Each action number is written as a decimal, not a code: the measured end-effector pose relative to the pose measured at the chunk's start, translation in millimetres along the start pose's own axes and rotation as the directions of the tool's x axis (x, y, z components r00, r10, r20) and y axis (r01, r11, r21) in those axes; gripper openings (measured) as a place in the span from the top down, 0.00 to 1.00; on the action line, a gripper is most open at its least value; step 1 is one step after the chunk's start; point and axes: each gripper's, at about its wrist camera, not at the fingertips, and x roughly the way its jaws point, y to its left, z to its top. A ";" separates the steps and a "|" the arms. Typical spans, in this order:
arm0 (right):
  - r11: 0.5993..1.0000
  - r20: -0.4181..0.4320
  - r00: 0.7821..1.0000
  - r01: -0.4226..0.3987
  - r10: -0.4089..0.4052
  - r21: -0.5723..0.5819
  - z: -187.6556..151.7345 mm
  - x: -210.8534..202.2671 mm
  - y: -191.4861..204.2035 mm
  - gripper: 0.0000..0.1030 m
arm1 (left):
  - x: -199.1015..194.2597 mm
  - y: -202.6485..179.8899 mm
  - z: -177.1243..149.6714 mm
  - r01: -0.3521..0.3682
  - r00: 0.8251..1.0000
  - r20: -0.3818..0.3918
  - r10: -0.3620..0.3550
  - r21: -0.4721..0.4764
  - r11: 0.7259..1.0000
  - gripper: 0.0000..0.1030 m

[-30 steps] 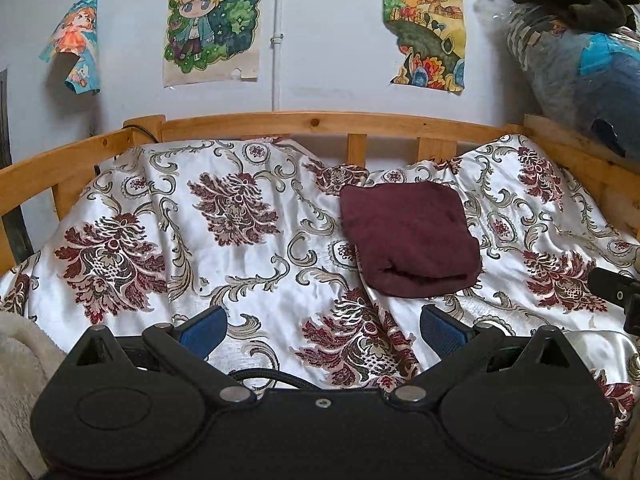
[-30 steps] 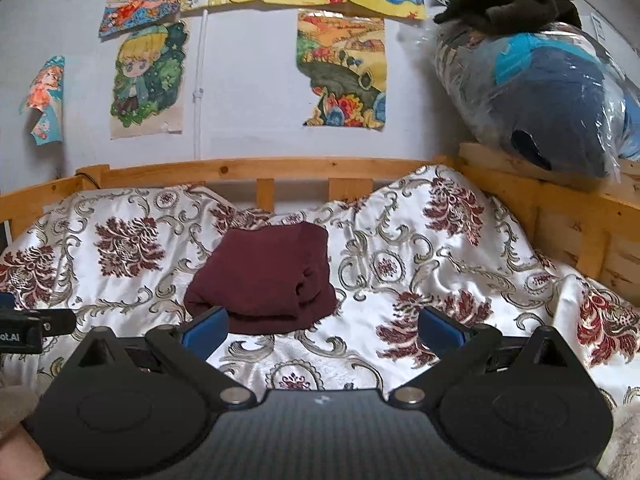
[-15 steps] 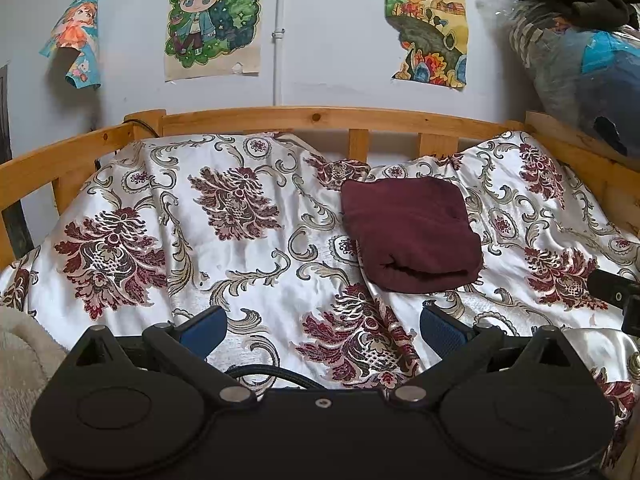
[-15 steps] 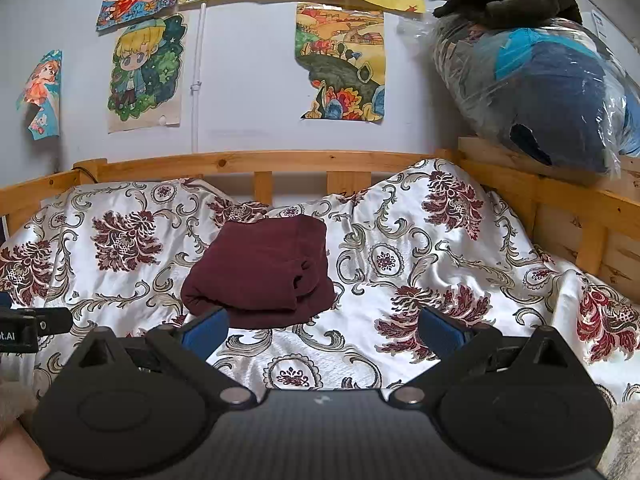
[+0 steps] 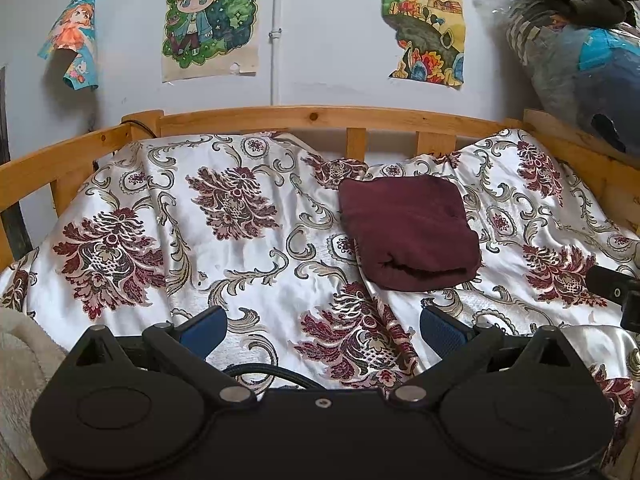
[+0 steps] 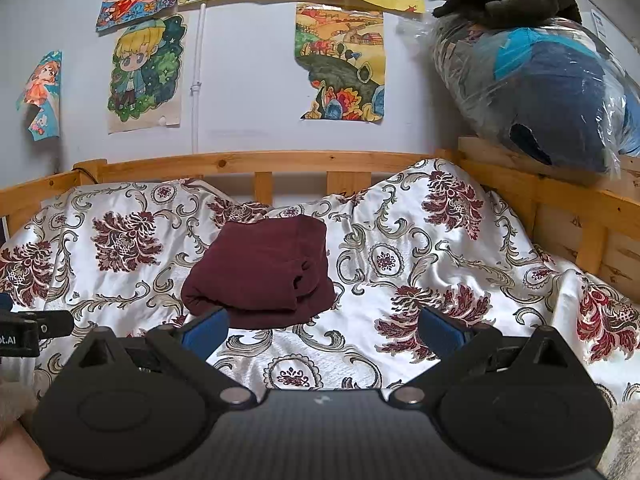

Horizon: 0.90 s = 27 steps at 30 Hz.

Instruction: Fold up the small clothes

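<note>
Drawings (image 5: 210, 20) hang on the pale wall behind a wooden bed frame (image 5: 320, 118) covered by a white and maroon floral spread (image 5: 248, 264). Folded into a square, the maroon garment (image 5: 408, 232) lies on the spread at about one o'clock from the left claw (image 5: 322, 328) and eleven o'clock from the right claw (image 6: 322, 326). Both claws hover just short of it with fingers wide apart, gripping nothing.

The folded garment (image 5: 408, 232) is plain dark maroon. The bedspread (image 5: 248, 256) under it is glossy white, patterned with maroon floral medallions and grey-beige scrolls. The bed rail (image 5: 320, 118) is honey-coloured wood against a pale grey wall (image 5: 328, 40). The gripper bodies are matt black and their finger pads (image 6: 204, 332) blue. The posters (image 6: 146, 72) are bright yellow, green, blue and orange
</note>
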 end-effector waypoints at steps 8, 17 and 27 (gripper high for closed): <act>1.000 0.000 1.000 0.000 0.000 0.001 -0.1 0.0 -0.2 0.00 | -0.1 -0.3 -0.4 0.004 1.000 -0.003 -0.004 -0.001 1.000 0.01; 1.000 0.000 1.000 -0.001 0.001 0.001 -0.2 0.1 -0.8 0.00 | 1.0 -0.2 -1.1 0.010 1.000 -0.008 -0.010 0.002 1.000 0.01; 1.000 0.000 1.000 -0.001 0.001 0.001 -0.5 0.4 -1.0 0.00 | 1.5 0.5 -1.0 0.012 1.000 -0.009 -0.012 0.004 1.000 0.01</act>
